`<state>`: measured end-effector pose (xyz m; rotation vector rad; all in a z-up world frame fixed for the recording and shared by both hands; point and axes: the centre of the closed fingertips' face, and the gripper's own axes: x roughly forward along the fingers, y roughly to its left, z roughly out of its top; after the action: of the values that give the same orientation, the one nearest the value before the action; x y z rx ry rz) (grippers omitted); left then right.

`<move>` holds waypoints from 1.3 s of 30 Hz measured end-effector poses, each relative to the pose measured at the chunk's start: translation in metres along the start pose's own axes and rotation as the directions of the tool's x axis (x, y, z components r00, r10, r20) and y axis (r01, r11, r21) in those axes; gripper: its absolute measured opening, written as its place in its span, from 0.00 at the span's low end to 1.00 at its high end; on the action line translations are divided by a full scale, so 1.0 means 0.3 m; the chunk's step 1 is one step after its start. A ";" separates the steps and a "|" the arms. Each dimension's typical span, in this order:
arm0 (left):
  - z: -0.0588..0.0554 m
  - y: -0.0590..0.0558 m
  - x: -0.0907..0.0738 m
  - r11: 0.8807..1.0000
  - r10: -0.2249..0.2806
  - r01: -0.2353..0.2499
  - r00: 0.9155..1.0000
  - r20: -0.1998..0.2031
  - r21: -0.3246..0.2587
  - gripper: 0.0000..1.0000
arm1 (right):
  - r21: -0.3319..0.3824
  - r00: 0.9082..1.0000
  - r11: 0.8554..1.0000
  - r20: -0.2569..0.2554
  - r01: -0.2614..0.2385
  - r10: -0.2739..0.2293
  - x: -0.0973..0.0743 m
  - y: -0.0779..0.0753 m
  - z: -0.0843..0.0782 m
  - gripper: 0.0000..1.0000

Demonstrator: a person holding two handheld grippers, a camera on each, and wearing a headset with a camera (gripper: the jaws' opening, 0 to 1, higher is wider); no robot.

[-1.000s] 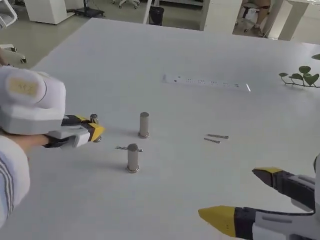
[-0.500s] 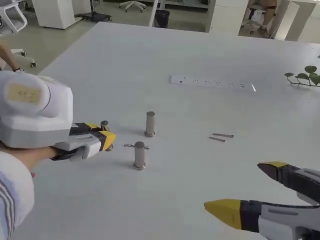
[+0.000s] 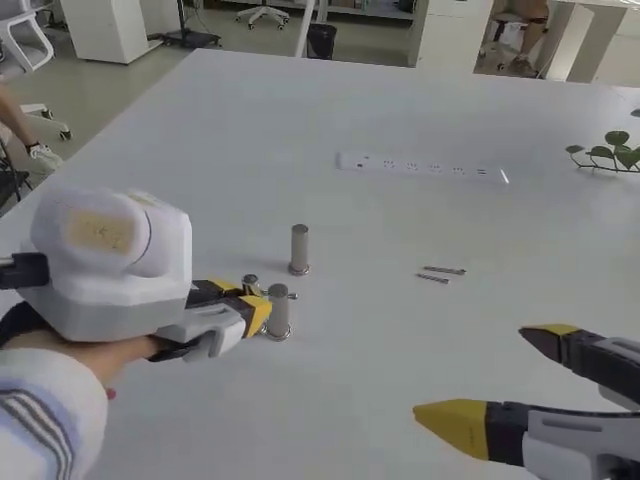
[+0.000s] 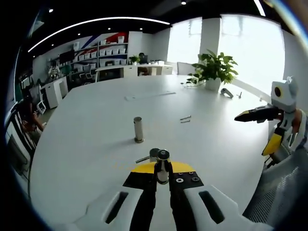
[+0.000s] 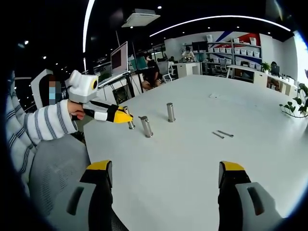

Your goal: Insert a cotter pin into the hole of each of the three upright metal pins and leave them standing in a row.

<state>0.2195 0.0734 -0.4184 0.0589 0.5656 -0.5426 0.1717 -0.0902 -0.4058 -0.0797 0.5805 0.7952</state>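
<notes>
My left gripper point(image 3: 254, 303) is shut on an upright metal pin point(image 3: 250, 285) at the left of the white table; the left gripper view has that held pin point(image 4: 162, 162) clamped between the yellow-tipped jaws. Close to its right stands a second pin point(image 3: 279, 311) with a cotter pin through its head. A third, bare pin point(image 3: 299, 248) stands farther back. Two loose cotter pins point(image 3: 439, 273) lie to the right. My right gripper point(image 3: 520, 385) hovers open at the near right with nothing between its jaws. The right gripper view takes in the left gripper point(image 5: 118, 114) and all three pins point(image 5: 146, 126).
A white power strip point(image 3: 420, 166) lies across the far middle of the table point(image 3: 180, 140). A leafy sprig point(image 3: 608, 150) rests at the far right edge. Chairs and desks stand beyond the table.
My left gripper has carried its pin to the right and nearer, from apart at the left to right beside the pin with the cotter. The right gripper has barely moved.
</notes>
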 end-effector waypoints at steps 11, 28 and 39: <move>-0.035 -0.098 0.070 0.999 -0.041 0.042 0.999 -0.029 0.034 0.05 | 0.006 1.000 1.000 -0.004 0.007 -0.007 -0.006 -0.007 -0.013 0.90; -0.077 -0.158 0.131 0.997 -0.044 0.048 0.997 -0.068 0.058 0.05 | 0.011 1.000 1.000 -0.020 0.003 -0.002 -0.003 -0.008 -0.026 0.90; -0.079 -0.168 0.151 0.997 -0.033 0.037 0.998 -0.058 0.063 0.05 | 0.018 1.000 1.000 -0.018 -0.006 0.007 0.000 -0.006 -0.021 0.90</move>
<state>0.2145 0.0134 -0.4575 0.1257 0.6056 -0.5947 0.1699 -0.0932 -0.4114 -0.0688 0.6052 0.7963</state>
